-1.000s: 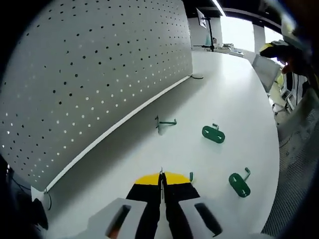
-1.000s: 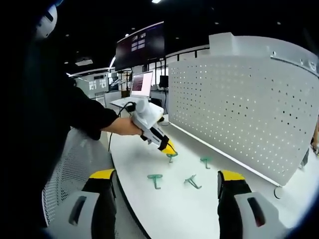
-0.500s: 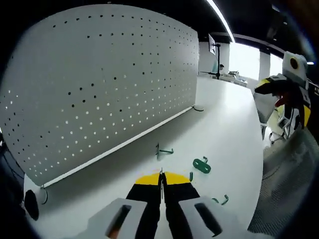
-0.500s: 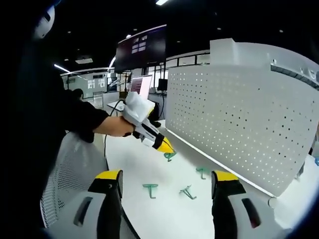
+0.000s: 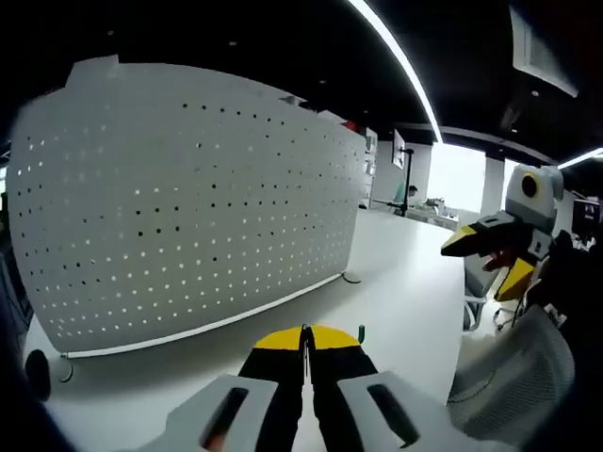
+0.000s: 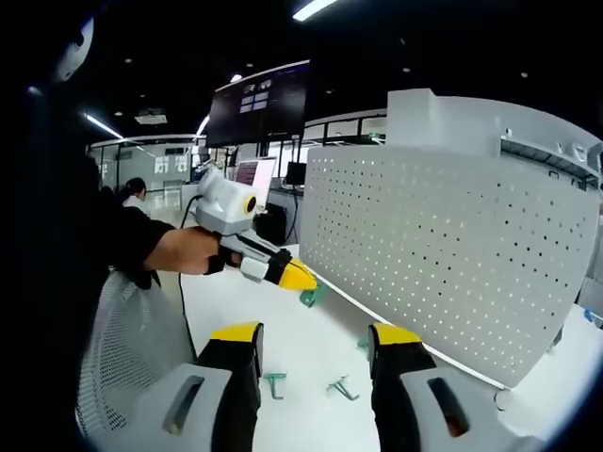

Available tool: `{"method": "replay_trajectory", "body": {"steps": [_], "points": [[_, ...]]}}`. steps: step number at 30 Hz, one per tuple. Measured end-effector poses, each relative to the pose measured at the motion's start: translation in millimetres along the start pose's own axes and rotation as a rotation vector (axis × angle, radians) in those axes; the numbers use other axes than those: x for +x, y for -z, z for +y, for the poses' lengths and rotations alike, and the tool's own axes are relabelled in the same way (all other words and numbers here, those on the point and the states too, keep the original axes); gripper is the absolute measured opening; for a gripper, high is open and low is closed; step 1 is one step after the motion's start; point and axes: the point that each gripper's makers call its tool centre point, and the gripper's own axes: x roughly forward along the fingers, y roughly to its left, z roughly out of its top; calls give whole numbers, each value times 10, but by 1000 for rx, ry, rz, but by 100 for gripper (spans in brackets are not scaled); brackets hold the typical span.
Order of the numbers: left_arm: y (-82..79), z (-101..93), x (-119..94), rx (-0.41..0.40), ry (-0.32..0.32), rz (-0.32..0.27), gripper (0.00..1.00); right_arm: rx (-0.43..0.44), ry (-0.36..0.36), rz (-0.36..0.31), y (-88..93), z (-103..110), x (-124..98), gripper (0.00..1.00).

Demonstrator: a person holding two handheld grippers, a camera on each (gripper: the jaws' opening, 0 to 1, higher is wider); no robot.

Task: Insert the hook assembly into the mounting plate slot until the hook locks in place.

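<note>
Pinching a green hook assembly (image 6: 312, 295) at its tips, the left gripper (image 6: 300, 278) hovers above the counter (image 6: 311, 348); the right gripper (image 6: 313, 341) stands spread.

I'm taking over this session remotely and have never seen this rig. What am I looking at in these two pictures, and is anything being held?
No robot here: a person holds a claw in each hand, each carrying a camera. In the left gripper view, the left claw is shut on a green hook, facing the white pegboard. The right claw shows at the right there. In the right gripper view, the right claw is open and empty. More green hooks lie on the white table.
</note>
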Motion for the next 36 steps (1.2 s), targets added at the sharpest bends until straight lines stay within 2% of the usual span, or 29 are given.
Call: {"method": "replay_trajectory", "body": {"steps": [7,11,13,18,25,36], "points": [[-201,-180,-49,-16,22,-64,1,8,30,-32,-152,29,77,32],[-310,-284,-76,-29,37,-106,1,32,59,-48,-232,17,116,26],[-363,-338,-95,-27,42,-127,1,52,95,-55,-267,-27,134,24],[-487,-427,-134,-40,51,-170,1,107,122,-75,-341,-42,201,18],[-578,-528,-164,-59,69,-203,1,148,142,-94,-371,-33,272,13],[-640,-671,-141,-69,104,-218,1,145,158,-108,-424,-17,345,5]]}}
